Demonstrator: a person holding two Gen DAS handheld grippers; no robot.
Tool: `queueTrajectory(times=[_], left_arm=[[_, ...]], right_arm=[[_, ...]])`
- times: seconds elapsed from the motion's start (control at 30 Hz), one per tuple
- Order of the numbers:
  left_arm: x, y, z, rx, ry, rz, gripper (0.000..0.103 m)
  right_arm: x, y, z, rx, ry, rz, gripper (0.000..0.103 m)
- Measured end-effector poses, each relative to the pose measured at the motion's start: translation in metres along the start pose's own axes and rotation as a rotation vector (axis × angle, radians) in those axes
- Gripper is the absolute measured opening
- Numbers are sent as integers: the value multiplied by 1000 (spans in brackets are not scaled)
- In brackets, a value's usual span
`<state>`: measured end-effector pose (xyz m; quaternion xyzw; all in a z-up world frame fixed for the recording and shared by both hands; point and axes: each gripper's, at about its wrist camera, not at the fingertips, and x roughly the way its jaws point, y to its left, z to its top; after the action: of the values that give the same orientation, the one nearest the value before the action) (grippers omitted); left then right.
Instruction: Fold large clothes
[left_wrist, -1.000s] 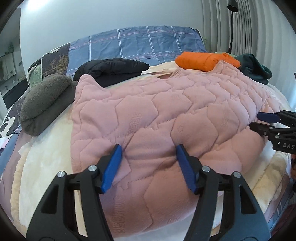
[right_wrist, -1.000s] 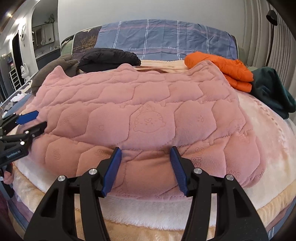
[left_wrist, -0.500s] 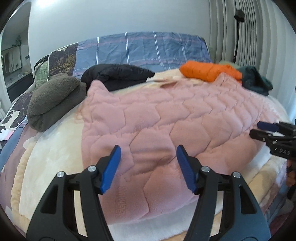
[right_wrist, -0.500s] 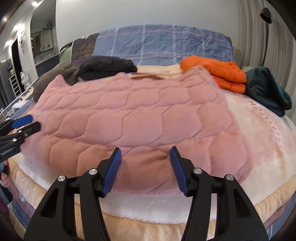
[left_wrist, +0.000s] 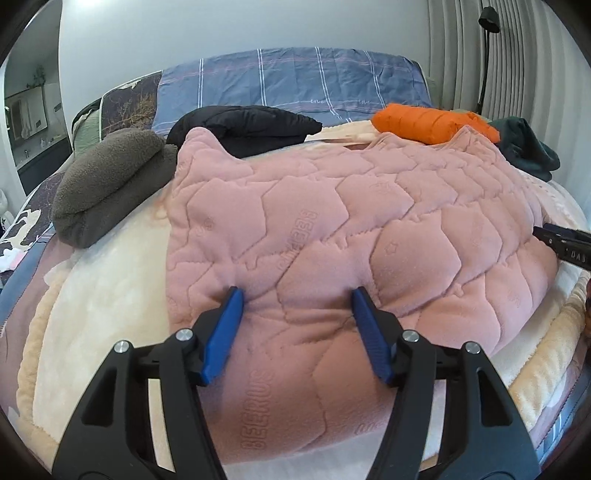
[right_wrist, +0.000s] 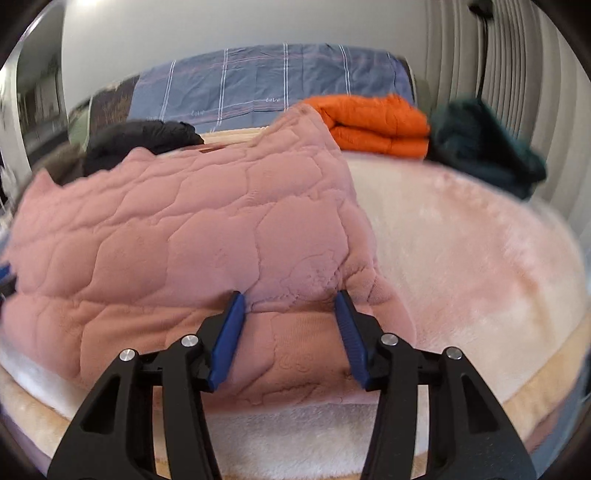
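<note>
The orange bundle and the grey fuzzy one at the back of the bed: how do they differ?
The orange bundle is smooth, puffy and bright; the grey fuzzy bundle is dull and fleecy. The orange one lies at the far right of the bed, beside a dark green garment; the grey one lies at the far left, next to a black garment. Both are folded and lie beyond the spread pink quilted garment.

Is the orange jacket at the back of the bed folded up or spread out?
Folded. The orange jacket sits as a compact stack, with one puffy layer lying on another in the right wrist view.
</note>
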<state>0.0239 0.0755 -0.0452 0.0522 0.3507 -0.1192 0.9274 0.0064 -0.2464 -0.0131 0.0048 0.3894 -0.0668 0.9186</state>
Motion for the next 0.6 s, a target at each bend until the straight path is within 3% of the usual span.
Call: queueTrajectory(times=[0.17,0.3,0.43,0.53,0.6], left_arm=[[-19,8,21,-47,-40,-57,63],[-24,5,62,7,-111,-34,59],[1,11,103,-30,-96,-51,54],[45,18,115,-33,-19,24,54],[91,28,102,-16,94,137,63]], right_arm=[[-19,-16,28,75,1,150,51],[-24,-11,85,2,-102,129,51],[-3,8,133,-47,-117,212,51],[34,25,147,-124,-119,130,51],[89,25,133,-152,-6,-36,51]])
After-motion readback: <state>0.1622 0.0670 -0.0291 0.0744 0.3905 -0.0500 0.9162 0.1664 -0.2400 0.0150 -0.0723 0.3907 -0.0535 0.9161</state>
